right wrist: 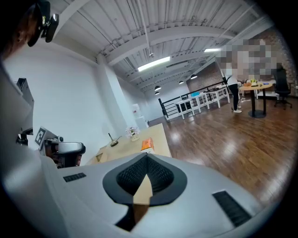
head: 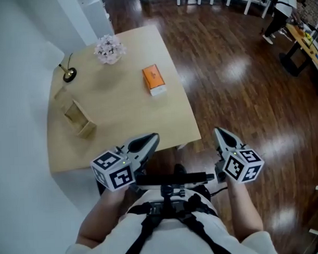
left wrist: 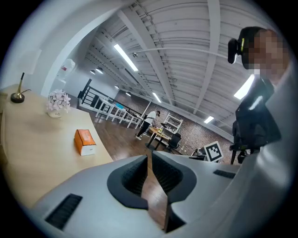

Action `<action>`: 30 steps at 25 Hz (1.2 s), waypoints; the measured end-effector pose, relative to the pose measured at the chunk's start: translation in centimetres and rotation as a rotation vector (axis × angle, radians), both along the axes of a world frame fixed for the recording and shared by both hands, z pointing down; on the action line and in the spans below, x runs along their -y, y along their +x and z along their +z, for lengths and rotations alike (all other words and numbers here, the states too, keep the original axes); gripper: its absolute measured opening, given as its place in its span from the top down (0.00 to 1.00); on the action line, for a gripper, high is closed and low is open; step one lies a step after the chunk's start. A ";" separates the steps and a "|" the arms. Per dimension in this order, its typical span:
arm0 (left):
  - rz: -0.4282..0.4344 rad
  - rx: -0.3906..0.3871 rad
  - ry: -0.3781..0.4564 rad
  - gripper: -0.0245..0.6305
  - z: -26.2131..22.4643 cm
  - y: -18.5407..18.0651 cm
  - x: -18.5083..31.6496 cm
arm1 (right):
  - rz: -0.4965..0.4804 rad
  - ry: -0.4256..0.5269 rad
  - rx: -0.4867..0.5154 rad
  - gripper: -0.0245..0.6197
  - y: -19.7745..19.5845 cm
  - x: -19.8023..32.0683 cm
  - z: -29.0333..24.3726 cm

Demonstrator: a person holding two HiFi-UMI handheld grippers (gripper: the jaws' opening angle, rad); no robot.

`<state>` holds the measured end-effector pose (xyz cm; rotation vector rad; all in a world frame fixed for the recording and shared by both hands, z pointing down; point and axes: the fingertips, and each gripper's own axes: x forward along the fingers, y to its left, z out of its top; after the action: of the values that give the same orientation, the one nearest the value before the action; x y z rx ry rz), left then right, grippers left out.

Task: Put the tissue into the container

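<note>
Step in hand (my reading): approach, nothing grasped yet.

Both grippers are hanging off the near edge of the table (head: 123,148), close to the person's body, and both are tipping slightly downward.

- Left gripper (head: 151,140): the jaws are sitting all but together, showing only a thin slit with nothing in it.
- Right gripper (head: 220,133): the jaws are pressing together at the tips and holding nothing.

The tissue, which I take to be the orange pack (head: 154,79), is lying flat on the table, well ahead of both sets of jaws. It is ahead and slightly right of the left jaws, and ahead and to the left of the right jaws. It is touching neither gripper.

The container, which I take to be the small wooden box (head: 79,120), is standing ahead and left of the left jaws. It is nearer to them than the pack is, and well apart from the pack.

Doing the step well (judgement):
- Spread the jaws of whichever gripper is reaching before it arrives at the pack.
- Come in over the table edge with the jaws straddling the narrow width of the pack, not its length.
- Close on the sides without pushing the pack along the table.
- The flower vase (head: 109,49) is standing beyond the pack, so an overshoot may be risking a knock.
</note>
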<state>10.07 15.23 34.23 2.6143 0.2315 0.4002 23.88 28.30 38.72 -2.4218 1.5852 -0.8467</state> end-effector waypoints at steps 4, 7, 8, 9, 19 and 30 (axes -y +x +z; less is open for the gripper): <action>-0.001 0.000 -0.007 0.93 0.0 0.6 -0.2 | 0.008 -0.006 0.043 0.96 0.6 0.1 0.8; -0.008 0.009 -0.004 0.93 0.1 0.8 -0.1 | 0.038 -0.013 0.045 0.96 1.5 -0.1 1.0; -0.010 0.010 -0.005 0.93 0.1 1.0 0.0 | 0.045 -0.016 0.043 0.96 1.8 -0.1 1.0; -0.012 0.011 -0.006 0.93 0.1 1.2 0.0 | 0.050 -0.018 0.045 0.92 2.0 0.0 1.1; -0.032 0.012 -0.017 0.93 0.3 2.9 0.1 | 0.036 -0.030 0.064 0.80 3.8 0.9 1.2; -0.104 0.035 -0.007 0.93 1.6 5.1 0.5 | -0.034 -0.039 0.085 0.77 6.7 2.6 3.0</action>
<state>15.18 14.72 35.81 2.5973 0.0844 0.4073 30.54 25.66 41.67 -2.3568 1.5973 -0.9813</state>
